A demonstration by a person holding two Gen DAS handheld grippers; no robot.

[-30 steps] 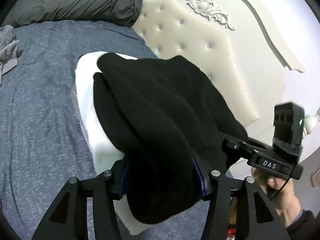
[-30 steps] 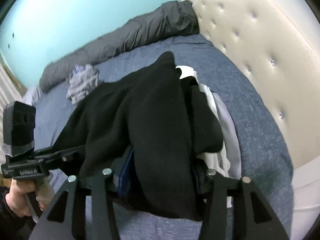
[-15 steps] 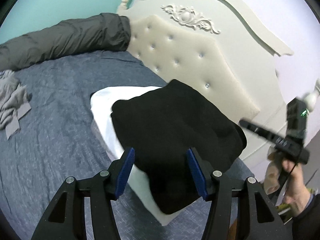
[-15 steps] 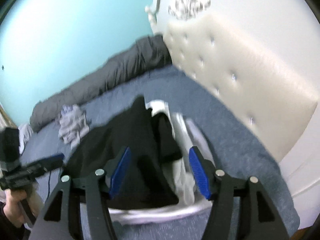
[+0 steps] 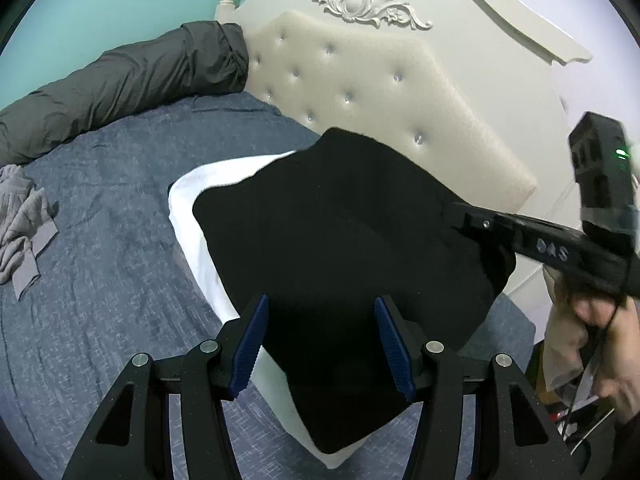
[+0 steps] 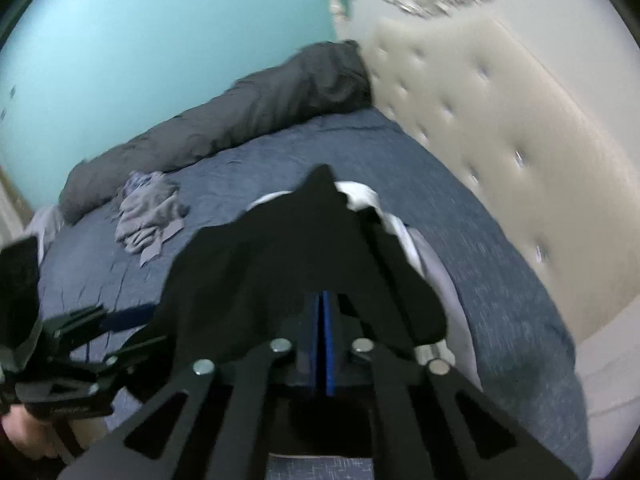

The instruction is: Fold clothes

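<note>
A folded black garment (image 5: 344, 232) lies on top of a folded white garment (image 5: 188, 200) on the blue bed, near the headboard. My left gripper (image 5: 320, 344) is open and empty, its blue pads (image 5: 250, 340) above the black garment's near edge. My right gripper (image 6: 322, 312) is shut with nothing between its pads, over the black garment (image 6: 280, 248). It also shows in the left wrist view (image 5: 520, 232), at the garment's right edge. The right wrist view is blurred.
A crumpled grey garment (image 5: 22, 220) lies on the blue bedspread (image 5: 100, 280) to the left; it also shows in the right wrist view (image 6: 148, 212). A dark grey rolled duvet (image 5: 120, 80) runs along the far side. The tufted cream headboard (image 5: 380, 92) stands close behind the pile.
Both grippers have let go of the black garment and drawn back; it now lies flat on the white garment. The left gripper stays open. The right gripper opened, then shut empty.
</note>
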